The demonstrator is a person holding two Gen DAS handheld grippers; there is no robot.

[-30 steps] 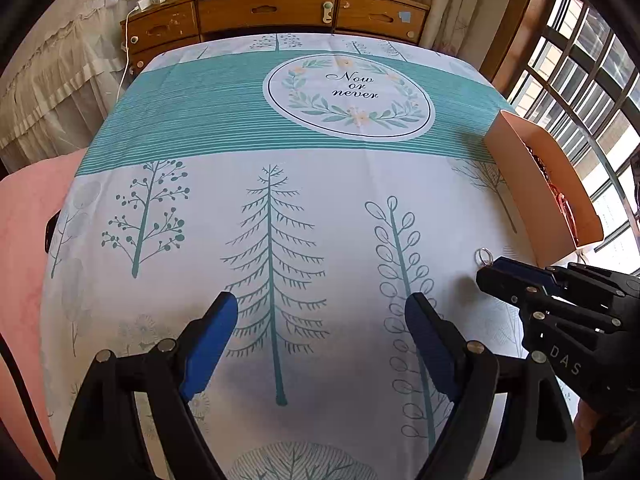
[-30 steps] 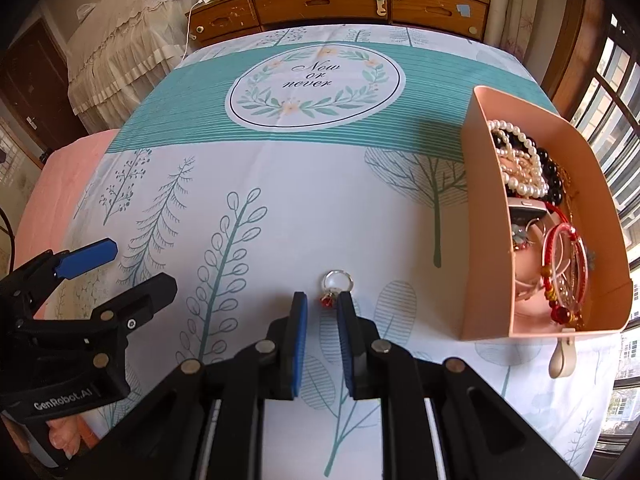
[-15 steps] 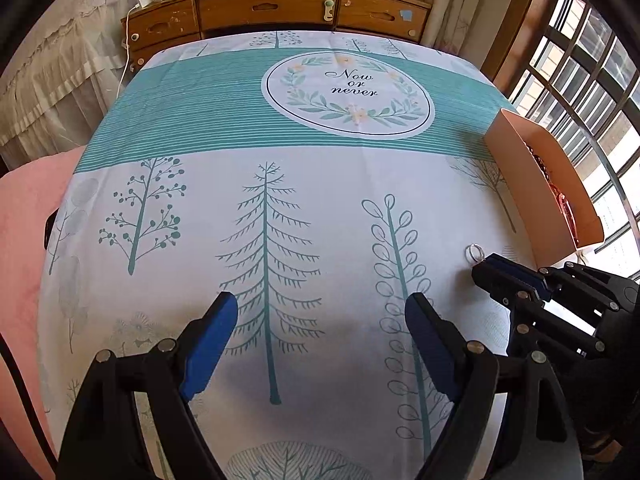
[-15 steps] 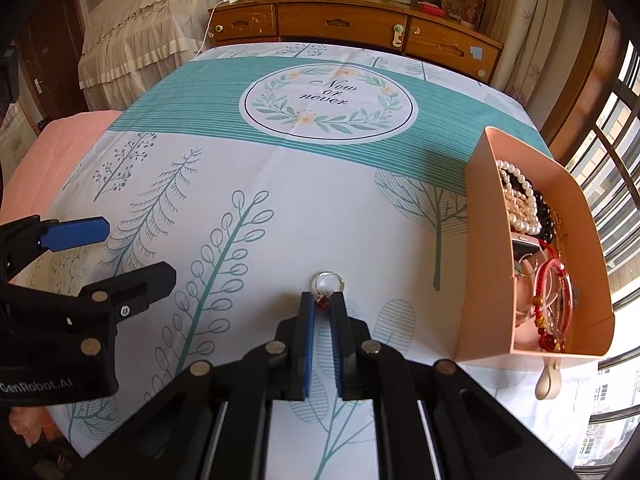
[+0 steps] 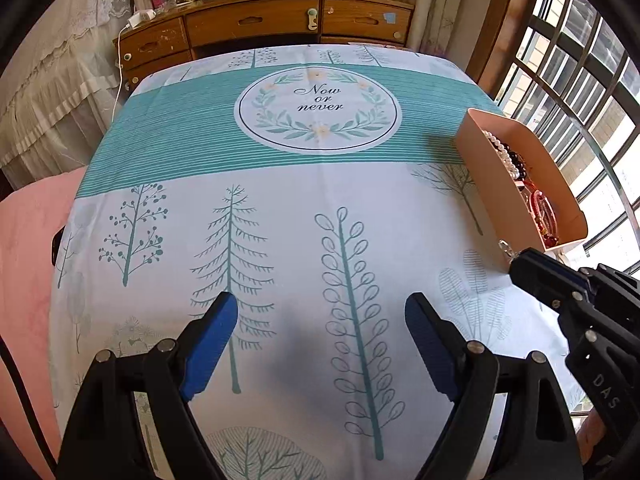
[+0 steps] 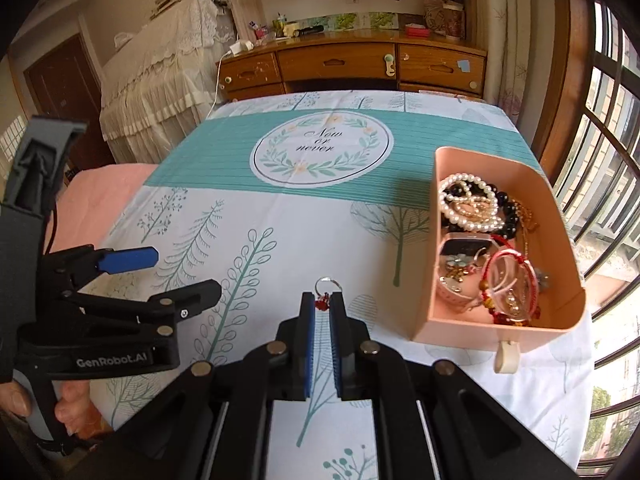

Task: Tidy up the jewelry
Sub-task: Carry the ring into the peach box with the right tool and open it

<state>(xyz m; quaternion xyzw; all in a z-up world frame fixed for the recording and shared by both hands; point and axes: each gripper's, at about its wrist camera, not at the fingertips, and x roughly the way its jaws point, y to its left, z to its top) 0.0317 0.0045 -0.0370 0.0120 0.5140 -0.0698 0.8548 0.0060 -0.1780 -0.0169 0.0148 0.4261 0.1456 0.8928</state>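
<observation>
Silver ring (image 6: pixel 329 283) with its red charm sits pinched at the very tips of the right claw (image 6: pixel 322 305), lifted short of the pink box (image 6: pixel 434 264), so it could slip free; left claw (image 5: pixel 318 320) gapes empty.

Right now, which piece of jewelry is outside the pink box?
The silver ring with the red charm, pinched in the right tool above the tablecloth. The pearls, dark beads and red bracelets all lie inside the pink box.

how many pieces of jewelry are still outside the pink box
1: a small ring with a red charm, pinched in the right tool above the tablecloth, left of the pink box. Nothing else shows loose, though the tools could hide something.
</observation>
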